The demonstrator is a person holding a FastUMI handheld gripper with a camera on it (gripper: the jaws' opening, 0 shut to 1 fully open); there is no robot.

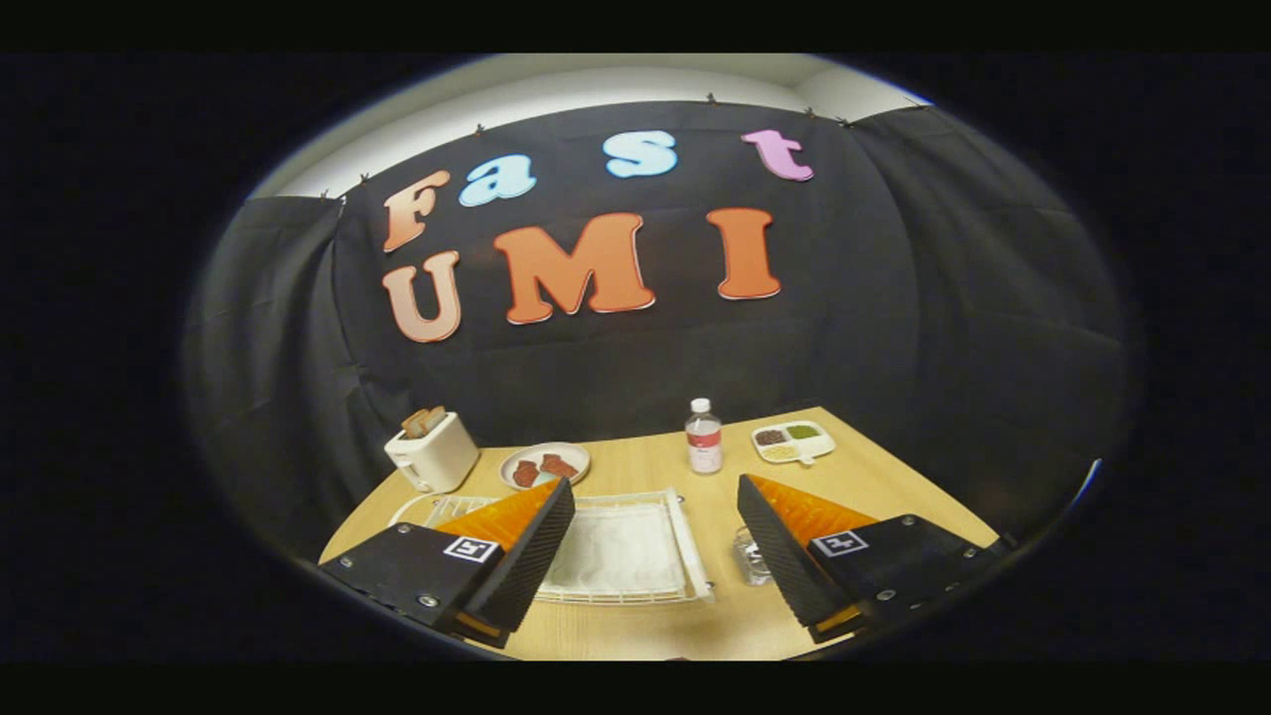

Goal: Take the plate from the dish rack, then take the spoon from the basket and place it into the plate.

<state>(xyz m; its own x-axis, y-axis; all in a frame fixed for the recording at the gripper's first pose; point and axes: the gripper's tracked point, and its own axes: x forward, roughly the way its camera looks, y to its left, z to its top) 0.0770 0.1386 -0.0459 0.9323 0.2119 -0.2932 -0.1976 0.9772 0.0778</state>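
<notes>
My gripper (655,487) is open and held above the wooden table (874,487), with nothing between its fingers. Below and between the fingers lies a white wire dish rack (621,551) on the table. At the rack's left end a white plate rim (422,508) shows, mostly hidden behind the left finger (516,546). A small clear container (752,556) sits just inside the right finger (784,546); I cannot tell what is in it, and it is partly hidden.
Beyond the fingers stand a white toaster (432,452) with toast in it, a small plate with brown food (544,465), a clear bottle with a white cap (703,437) and a divided dish (791,441). Black cloth walls the table's far side.
</notes>
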